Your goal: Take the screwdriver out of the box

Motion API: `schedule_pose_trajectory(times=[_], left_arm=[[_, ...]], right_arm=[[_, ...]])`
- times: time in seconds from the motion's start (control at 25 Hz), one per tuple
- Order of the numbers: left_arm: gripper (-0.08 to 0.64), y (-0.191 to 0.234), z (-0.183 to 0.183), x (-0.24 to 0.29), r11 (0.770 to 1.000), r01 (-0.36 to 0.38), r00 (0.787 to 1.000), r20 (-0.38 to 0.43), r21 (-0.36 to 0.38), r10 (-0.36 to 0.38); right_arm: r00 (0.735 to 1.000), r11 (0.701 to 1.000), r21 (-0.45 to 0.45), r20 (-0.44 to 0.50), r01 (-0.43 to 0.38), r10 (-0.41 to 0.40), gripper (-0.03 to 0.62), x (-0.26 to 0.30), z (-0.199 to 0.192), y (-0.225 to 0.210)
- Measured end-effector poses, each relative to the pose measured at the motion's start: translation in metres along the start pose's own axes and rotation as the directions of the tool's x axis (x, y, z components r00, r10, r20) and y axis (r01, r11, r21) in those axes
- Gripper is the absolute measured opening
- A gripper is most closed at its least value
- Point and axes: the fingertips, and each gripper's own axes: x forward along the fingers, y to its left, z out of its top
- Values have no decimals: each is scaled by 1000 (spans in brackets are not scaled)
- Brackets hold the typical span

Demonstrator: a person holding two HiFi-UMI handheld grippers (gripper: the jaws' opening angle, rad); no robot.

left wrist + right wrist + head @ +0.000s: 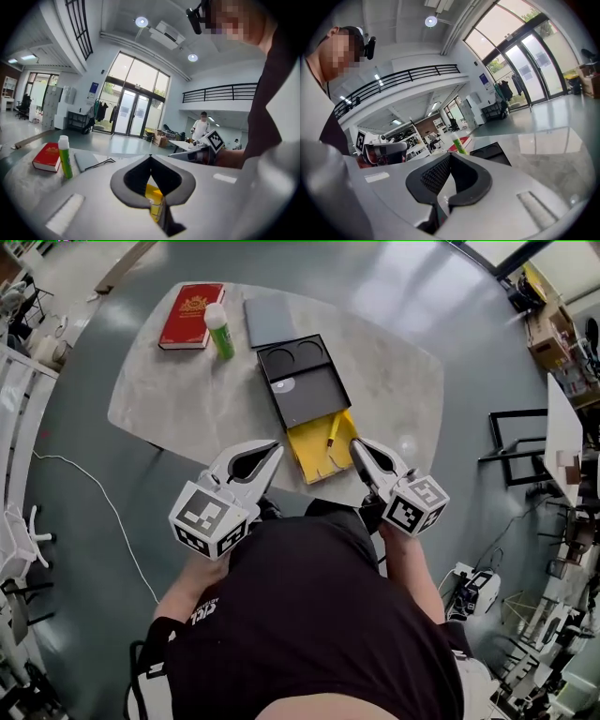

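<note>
On the pale table lies an open black box, its yellow inner tray slid out toward me. A small screwdriver with a yellow handle lies in that tray. My left gripper hovers just left of the tray's near end, jaws shut and empty. My right gripper sits at the tray's right edge, its jaws also closed on nothing. In the left gripper view the tips meet above a patch of yellow tray. In the right gripper view the tips touch.
A red book, a green glue bottle and a grey pad lie at the table's far side. The table's near edge is just ahead of my grippers. A white cable runs across the floor at left.
</note>
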Motion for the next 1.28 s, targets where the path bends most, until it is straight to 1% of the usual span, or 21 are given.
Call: schedule_pose_trajectory(times=[0.2,0.28,0.36,0.52,0.76,1.04,1.28], left_arm=[[2,-4,-23,29,998,55,998,-43,-15,-56],[3,-6,-31,42,998,66,995,-79,-8,-66],[3,-6,-41,54,998,61,991,-122,-8,-61],[3,-9,-58,80,999,41,980,-194,-29,-46],[3,-21,-89,122,999,16,956,-293,-52,-31],[3,-21,-132,149,994,-34,914,-405,-106,-12],[3,-14,-161,160,985,-111,883,-469,-133,36]], right_arm=[[998,997,41,-6,62,-62,14,-15,-18,-21],[997,995,58,-2,77,-77,14,-18,-18,-33],[997,995,63,-10,77,-76,14,-17,-19,-42],[998,998,44,-49,43,-41,14,-14,-19,-54],[993,998,63,-122,4,4,14,-10,-25,-90],[985,996,64,-153,-66,75,14,7,-10,-109],[970,992,82,-215,-100,116,14,9,-17,-125]])
